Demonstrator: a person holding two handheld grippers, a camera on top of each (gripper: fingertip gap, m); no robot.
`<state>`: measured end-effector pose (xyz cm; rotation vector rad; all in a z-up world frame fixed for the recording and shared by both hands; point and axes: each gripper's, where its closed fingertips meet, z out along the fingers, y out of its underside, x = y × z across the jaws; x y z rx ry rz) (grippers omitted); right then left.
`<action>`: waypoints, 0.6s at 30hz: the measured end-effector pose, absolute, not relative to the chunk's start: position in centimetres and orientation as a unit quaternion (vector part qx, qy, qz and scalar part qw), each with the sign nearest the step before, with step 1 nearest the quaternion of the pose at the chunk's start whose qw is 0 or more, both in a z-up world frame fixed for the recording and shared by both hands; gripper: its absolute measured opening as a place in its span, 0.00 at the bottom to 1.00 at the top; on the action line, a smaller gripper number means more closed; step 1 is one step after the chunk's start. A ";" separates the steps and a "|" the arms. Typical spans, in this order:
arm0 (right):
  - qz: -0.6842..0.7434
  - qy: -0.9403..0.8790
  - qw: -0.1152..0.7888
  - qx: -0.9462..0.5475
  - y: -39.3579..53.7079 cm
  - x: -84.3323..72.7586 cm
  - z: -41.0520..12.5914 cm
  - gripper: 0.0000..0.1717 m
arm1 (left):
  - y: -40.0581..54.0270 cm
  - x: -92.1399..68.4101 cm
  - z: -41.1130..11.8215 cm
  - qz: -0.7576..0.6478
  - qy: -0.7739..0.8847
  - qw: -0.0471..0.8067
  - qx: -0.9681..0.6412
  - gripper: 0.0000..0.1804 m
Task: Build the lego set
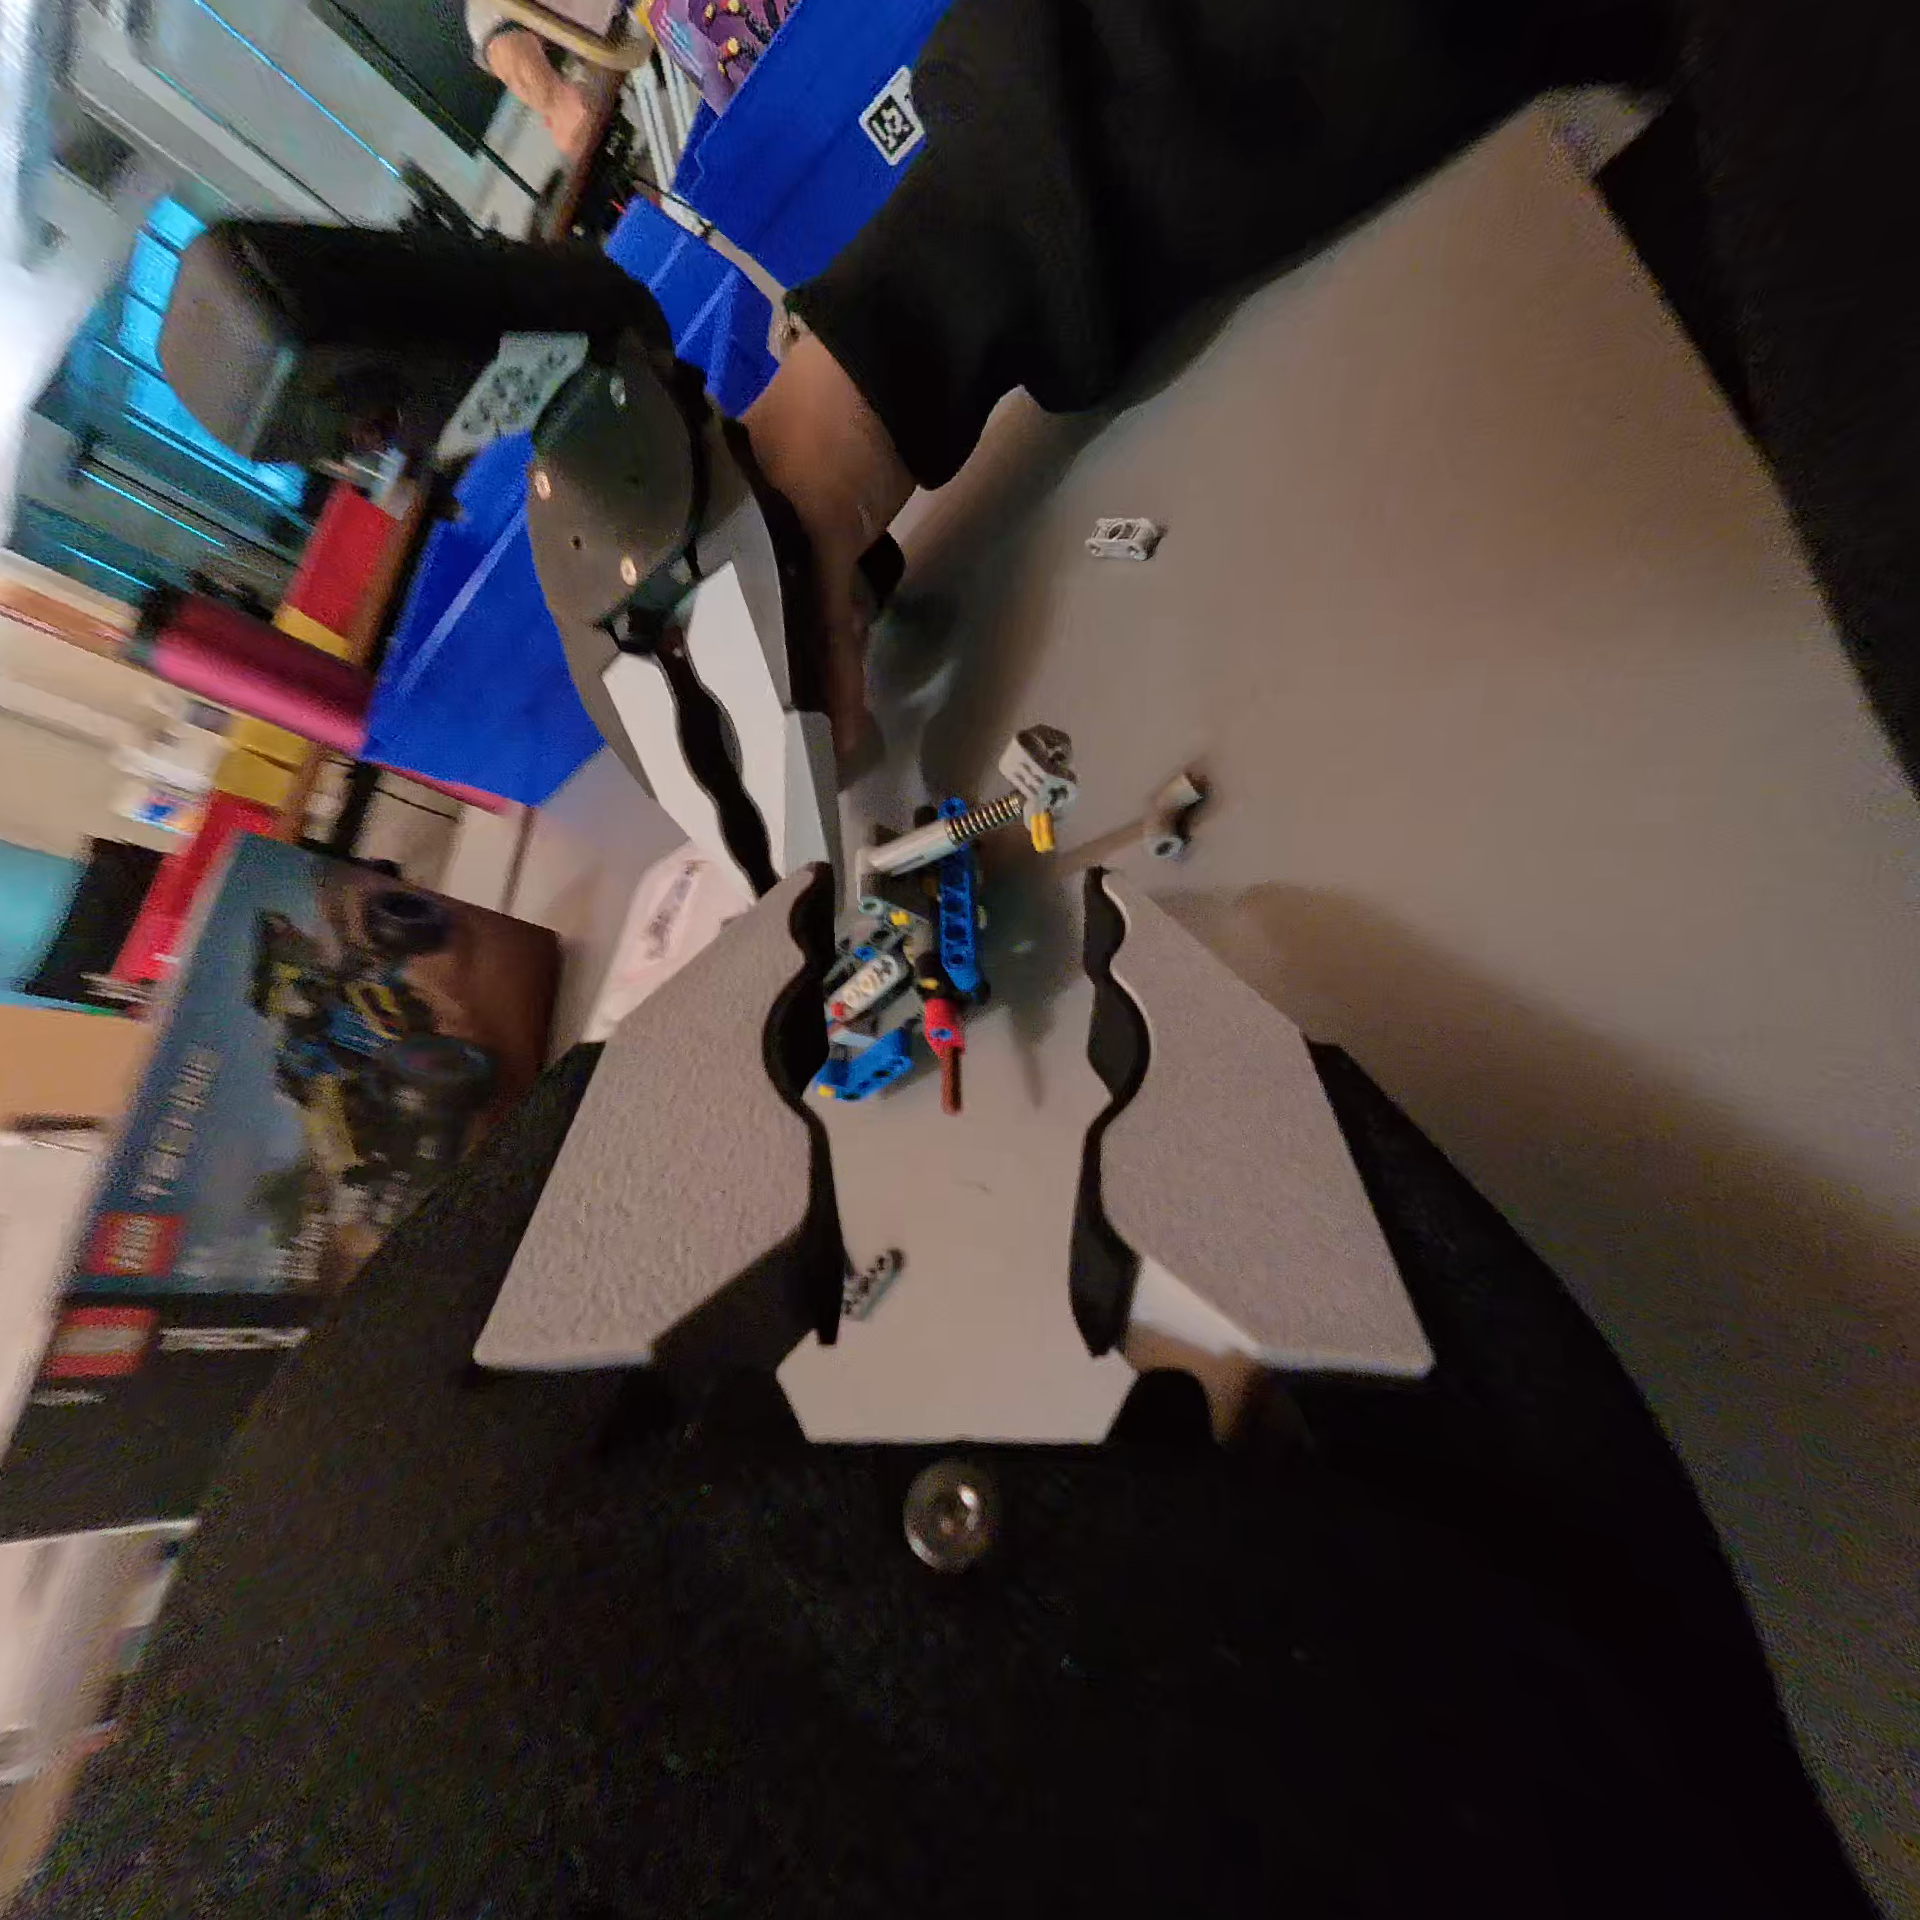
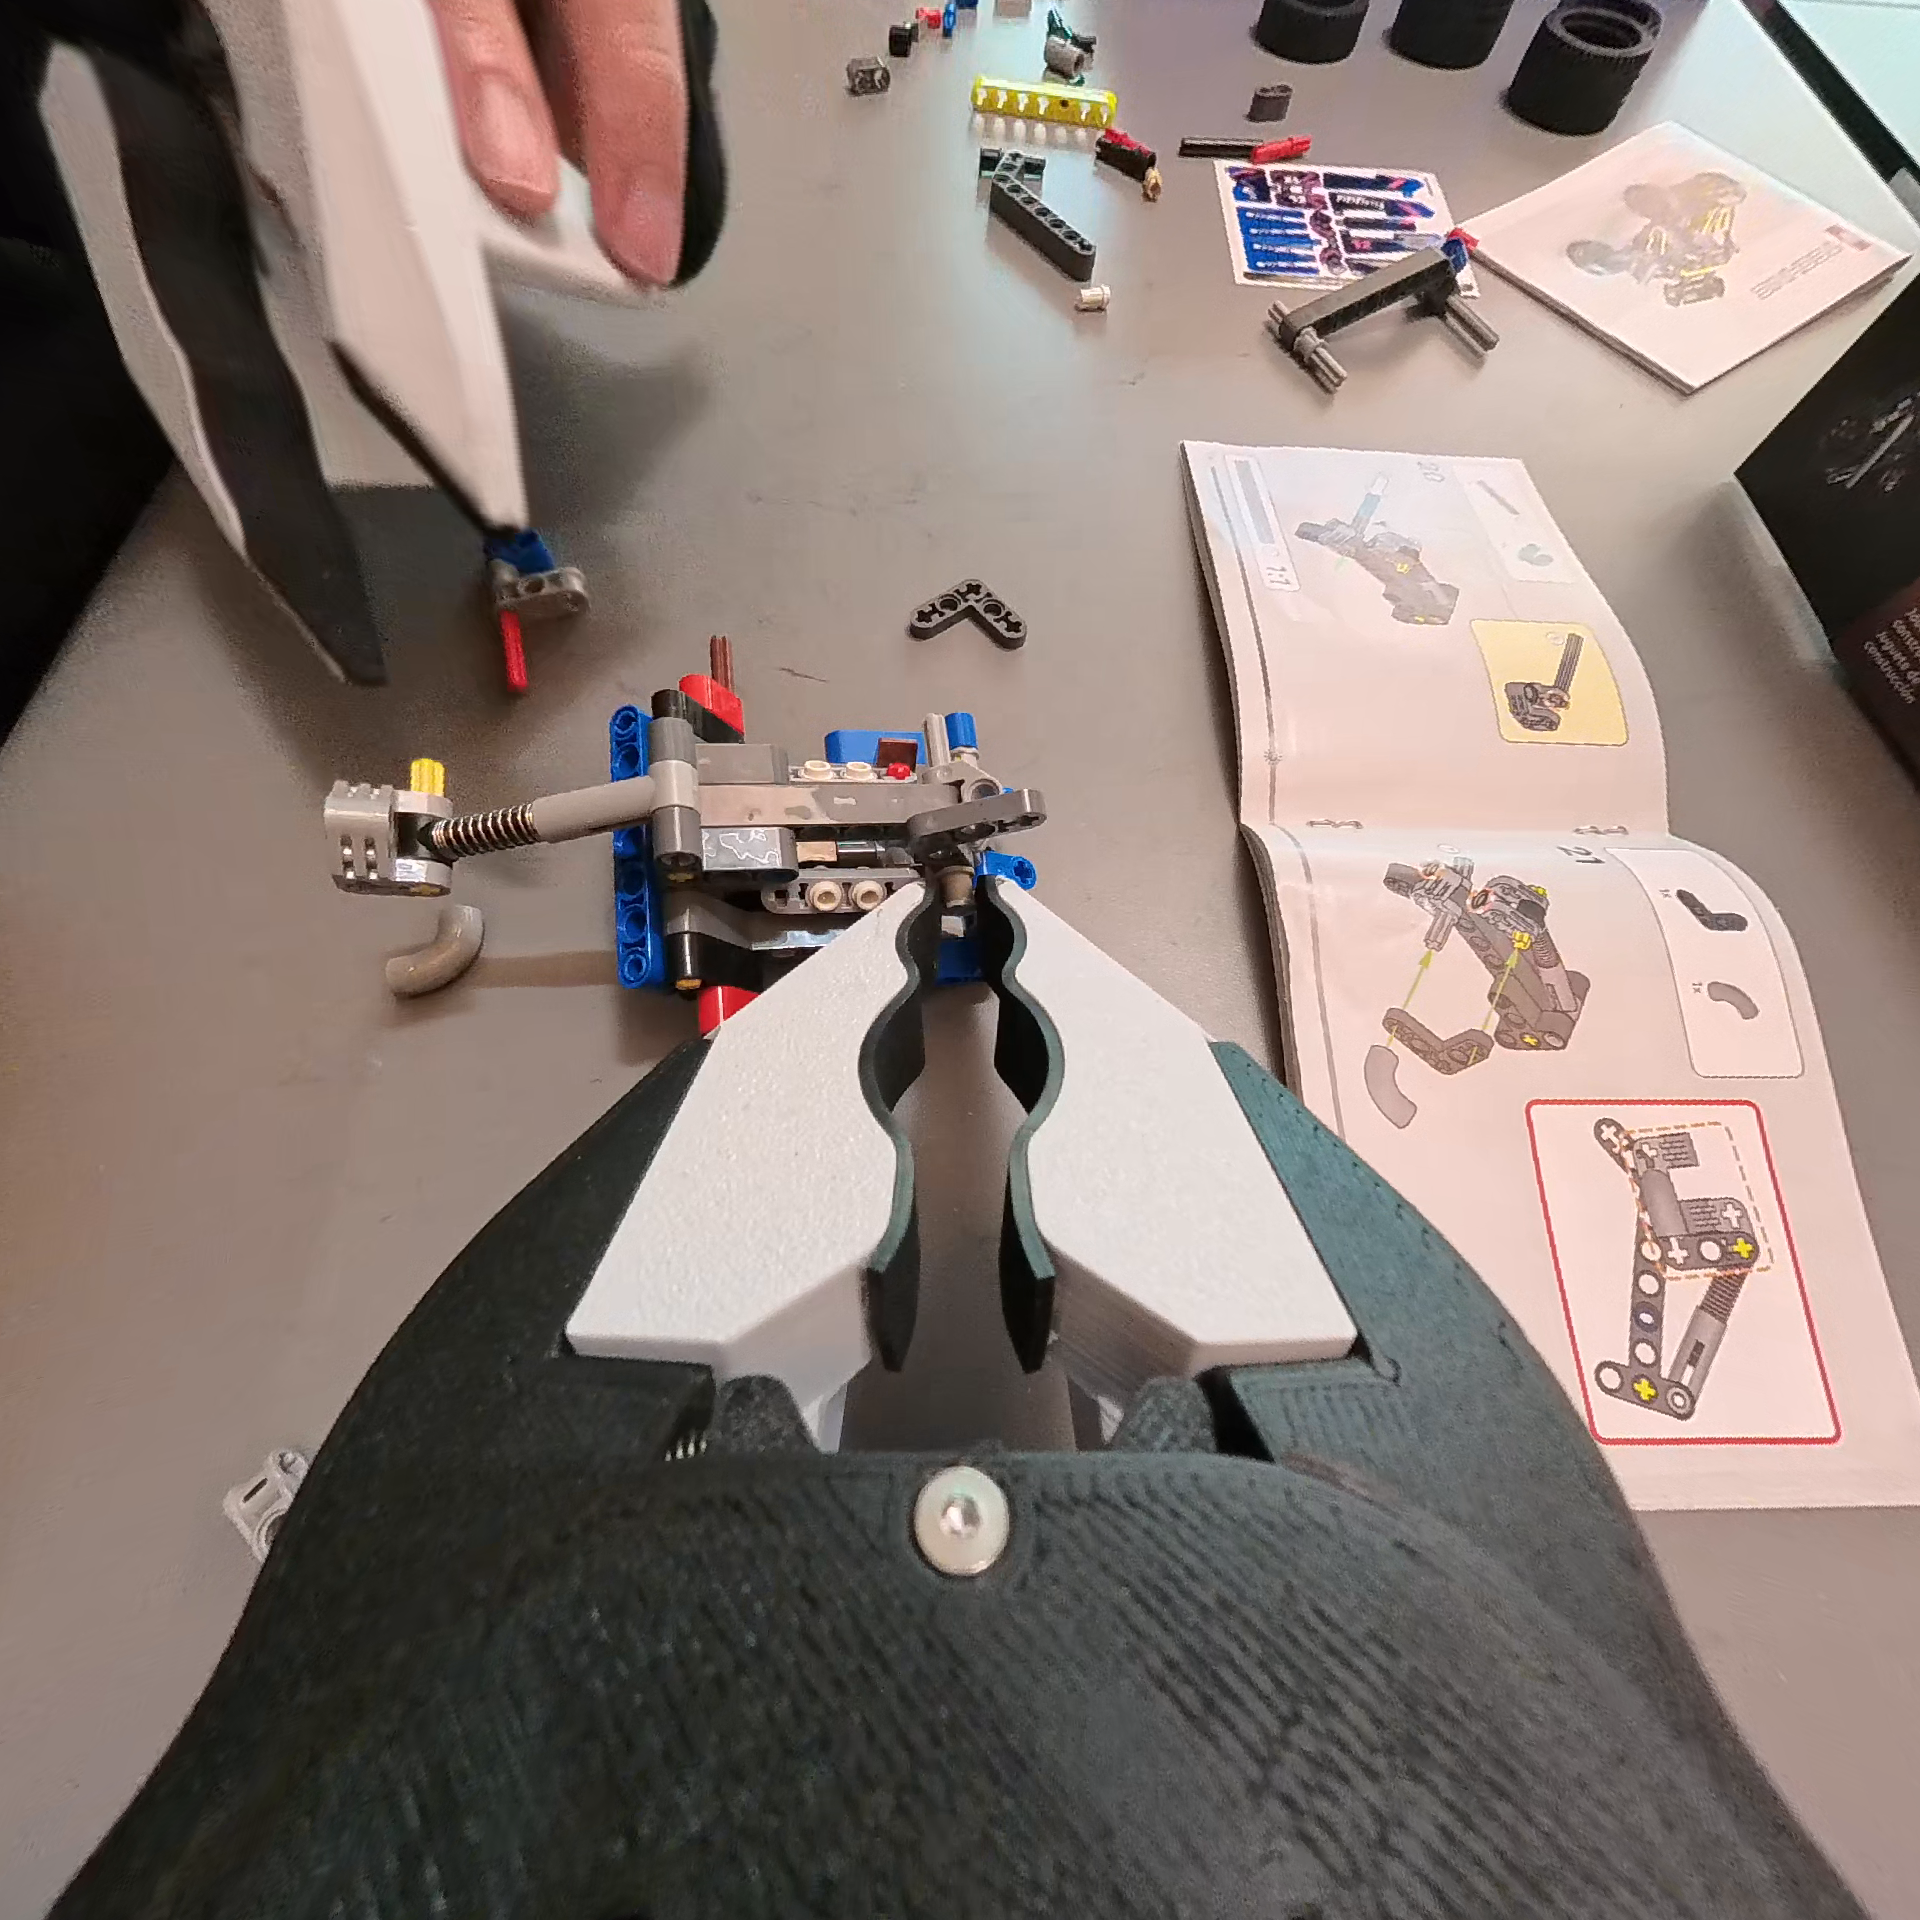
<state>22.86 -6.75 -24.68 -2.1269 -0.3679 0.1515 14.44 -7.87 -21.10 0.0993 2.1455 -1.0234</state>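
A brick assembly (image 2: 790,831) of blue, grey, black and red parts lies on the grey table (image 2: 831,468). A spring strut (image 2: 478,826) sticks out to its left. My right gripper (image 2: 951,899) is shut on a small pin at the assembly's near right edge. The left wrist view shows the assembly (image 1: 914,956) between the wide-open fingers of my left gripper (image 1: 956,883), which do not press on it. The right gripper's fingertips (image 1: 821,852) meet it from the far side. A small blue, grey and red piece (image 2: 532,587) sits just below the left gripper's white fingertip (image 2: 504,509).
A curved grey piece (image 2: 436,961) and a black L-shaped piece (image 2: 968,613) lie near the assembly. An open instruction booklet (image 2: 1507,935) lies to the right. Loose parts, a sticker sheet (image 2: 1330,223) and black tyres (image 2: 1579,62) are farther back. A set box (image 1: 312,1091) stands at the table's side. Between my left fingertips and the curved grey piece (image 2: 436,961) there is roughly 5 cm. It turns up in the left wrist view (image 1: 1160,801) as well.
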 end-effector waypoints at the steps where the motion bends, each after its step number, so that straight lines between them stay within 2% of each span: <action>1: 0.062 -0.150 0.470 -0.868 -6.7 22.9 -24.7 0.03 | -8.2 14.6 -21.1 -0.387 0.833 0.392 0.054 0.25; 8: 0.063 -0.149 0.469 -0.868 -6.7 22.9 -24.7 0.03 | -10.2 15.5 -22.1 -0.351 0.845 0.391 0.102 0.20; 12: 0.062 -0.148 0.469 -0.868 -6.7 22.9 -24.7 0.03 | -10.7 15.9 -21.9 -0.339 0.846 0.395 0.115 0.12; 14: 0.064 -0.148 0.469 -0.868 -6.7 22.9 -24.7 0.03 | -11.0 16.0 -21.0 -0.366 0.839 0.392 0.093 0.06; 18: 0.065 -0.148 0.469 -0.868 -6.7 22.9 -24.7 0.03 | -9.9 18.1 -19.5 -0.395 0.830 0.395 0.006 0.05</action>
